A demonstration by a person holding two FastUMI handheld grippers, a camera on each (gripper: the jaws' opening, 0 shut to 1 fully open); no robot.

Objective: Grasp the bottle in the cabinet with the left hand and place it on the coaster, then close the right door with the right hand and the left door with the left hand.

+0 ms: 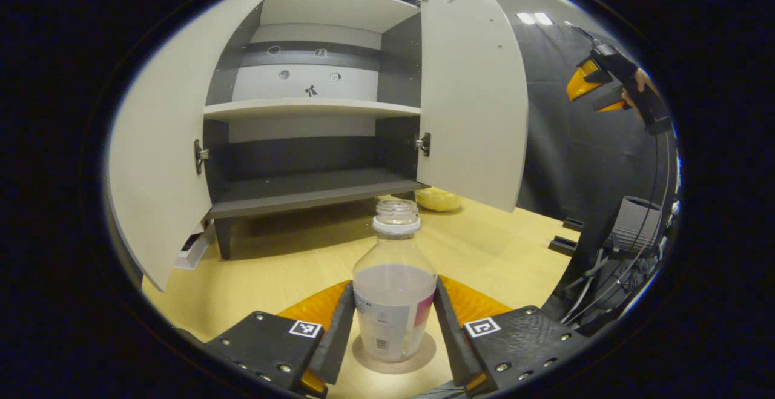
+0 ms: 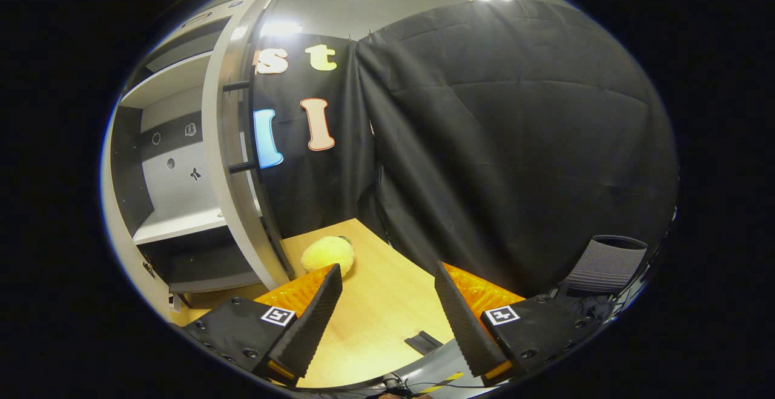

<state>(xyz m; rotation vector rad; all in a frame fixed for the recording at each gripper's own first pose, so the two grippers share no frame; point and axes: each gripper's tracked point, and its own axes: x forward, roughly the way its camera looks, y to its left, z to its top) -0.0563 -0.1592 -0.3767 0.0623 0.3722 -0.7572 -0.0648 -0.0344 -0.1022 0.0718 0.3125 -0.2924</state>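
A clear bottle (image 1: 395, 290) without a cap, part full of liquid, stands upright on a round coaster (image 1: 425, 350) on the wooden table. My left gripper (image 1: 393, 287) has a finger against each side of the bottle's body. The cabinet (image 1: 315, 193) behind it has both doors swung open: the left door (image 1: 160, 163) and the right door (image 1: 472, 84). Its shelves are bare. My right gripper (image 2: 387, 278) is open with nothing between its fingers, and the right door's edge (image 2: 233, 175) is just to its left. Held by a hand, the right gripper (image 1: 596, 87) also hangs high beside the right door.
A yellow plush thing (image 1: 437, 199) (image 2: 327, 253) lies on the table by the cabinet's right foot. A grey ribbed bin (image 1: 639, 220) (image 2: 605, 263) and cables stand off the table's right edge. A small dark block (image 2: 424, 341) lies near the table's front.
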